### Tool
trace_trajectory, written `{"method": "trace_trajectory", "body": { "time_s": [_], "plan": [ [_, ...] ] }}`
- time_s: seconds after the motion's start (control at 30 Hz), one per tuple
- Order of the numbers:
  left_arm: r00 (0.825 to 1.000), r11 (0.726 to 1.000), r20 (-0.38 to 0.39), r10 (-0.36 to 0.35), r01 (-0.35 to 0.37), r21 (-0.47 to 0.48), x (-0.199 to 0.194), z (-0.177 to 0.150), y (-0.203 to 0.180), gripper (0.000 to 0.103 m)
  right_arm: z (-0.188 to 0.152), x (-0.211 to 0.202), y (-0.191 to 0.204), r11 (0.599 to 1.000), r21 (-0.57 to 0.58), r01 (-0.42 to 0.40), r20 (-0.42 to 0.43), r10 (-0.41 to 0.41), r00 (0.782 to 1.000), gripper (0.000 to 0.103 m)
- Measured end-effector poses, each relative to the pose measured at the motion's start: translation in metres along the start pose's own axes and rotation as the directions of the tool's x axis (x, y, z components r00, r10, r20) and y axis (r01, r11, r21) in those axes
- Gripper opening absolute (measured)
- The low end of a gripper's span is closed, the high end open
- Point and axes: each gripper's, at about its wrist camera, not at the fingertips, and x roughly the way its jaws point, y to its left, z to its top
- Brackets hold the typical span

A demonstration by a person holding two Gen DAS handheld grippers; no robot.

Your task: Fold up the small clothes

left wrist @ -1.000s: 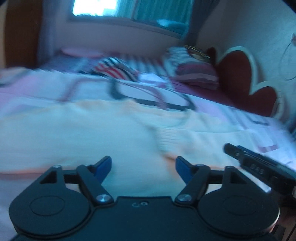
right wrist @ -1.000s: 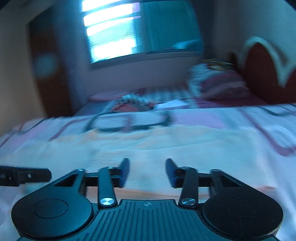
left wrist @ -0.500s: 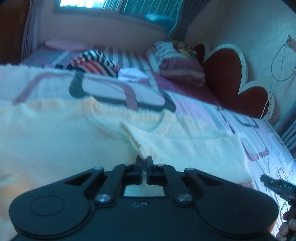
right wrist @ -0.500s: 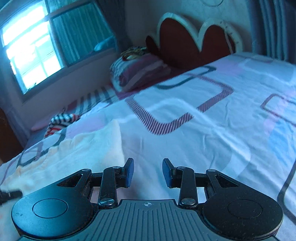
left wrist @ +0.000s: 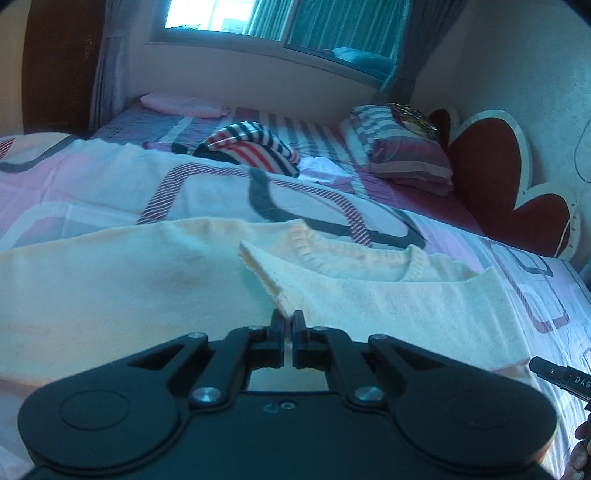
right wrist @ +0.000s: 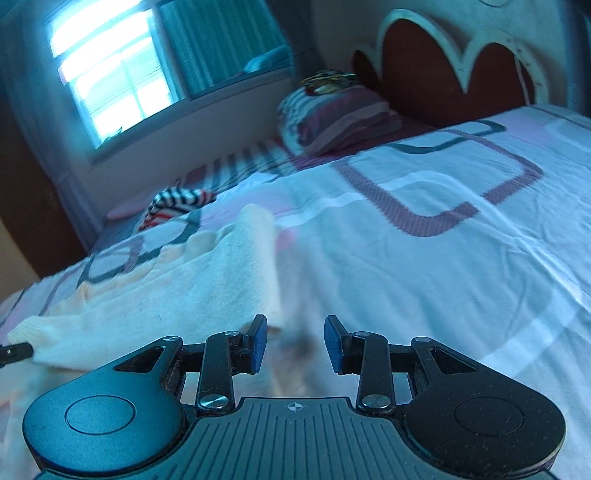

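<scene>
The left gripper (left wrist: 288, 325) is clamped tight on the ribbed cuff of a cream knit sweater (left wrist: 110, 295), a sleeve pulled in across the body toward the camera. The right gripper (right wrist: 295, 341) stands part-way open, nothing between its blue pads (right wrist: 258, 343), poised just over the bedspread (right wrist: 424, 277) at the garment's outer edge. The sweater lies flat on the bedspread, its ribbed neckline (left wrist: 354, 258) facing the far window (left wrist: 288, 22), its long side running across the left wrist view. Only the left wrist view shows the pinch, the neckline and a folded pink cloth (left wrist: 184, 105) beneath the window, along with the tip of the right gripper and a few fingers (left wrist: 580, 450) of the person's hand at the lower right edge. Only the right wrist view shows the wide stretch of bare bedspread running from the sweater to the scalloped red headboard (right wrist: 443, 74), and the left gripper's tip (right wrist: 14, 352) at the left edge beside the cuff. Both views take in a striped garment (left wrist: 251, 147) beyond the sweater toward the window, and a stack of folded bedding (left wrist: 402, 155) against the headboard.
</scene>
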Motion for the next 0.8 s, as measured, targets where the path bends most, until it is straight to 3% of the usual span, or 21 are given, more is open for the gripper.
{"method": "trace_trajectory", "body": {
  "time_s": [0.27,0.5,0.67,0.73,0.77,0.8],
  "plan": [
    [1.000,0.999,-0.001,0.016,-0.016,-0.035,-0.003,-0.004,0.025,0.002,-0.008,0.019,0.020,0.994,-0.109,-0.012,-0.058,0.005,0.998,0.035],
    [1.000,0.998,-0.008,0.030,-0.030,-0.047,0.001,-0.009,0.032,0.002,-0.007,0.028,0.015,0.992,-0.104,0.075,-0.022,-0.078,0.997,0.035],
    [0.998,0.999,-0.041,0.041,-0.042,-0.022,0.012,-0.017,0.033,0.004,-0.009,0.029,0.011,0.988,-0.139,0.061,-0.031,-0.066,0.997,0.035],
    [0.996,0.997,-0.041,0.077,-0.077,0.004,0.008,-0.016,0.033,0.020,-0.005,0.020,0.008,0.989,-0.135,0.054,-0.019,-0.057,0.998,0.035],
    [0.992,0.992,-0.023,0.123,-0.122,0.022,0.003,-0.015,0.031,0.034,-0.004,0.010,0.008,0.989,-0.142,0.046,0.019,-0.044,0.999,0.035],
    [0.982,0.980,0.025,0.189,-0.190,0.055,-0.006,-0.015,0.026,0.057,-0.003,-0.001,0.009,0.987,-0.160,0.035,0.069,-0.024,0.997,0.035]
  ]
}}
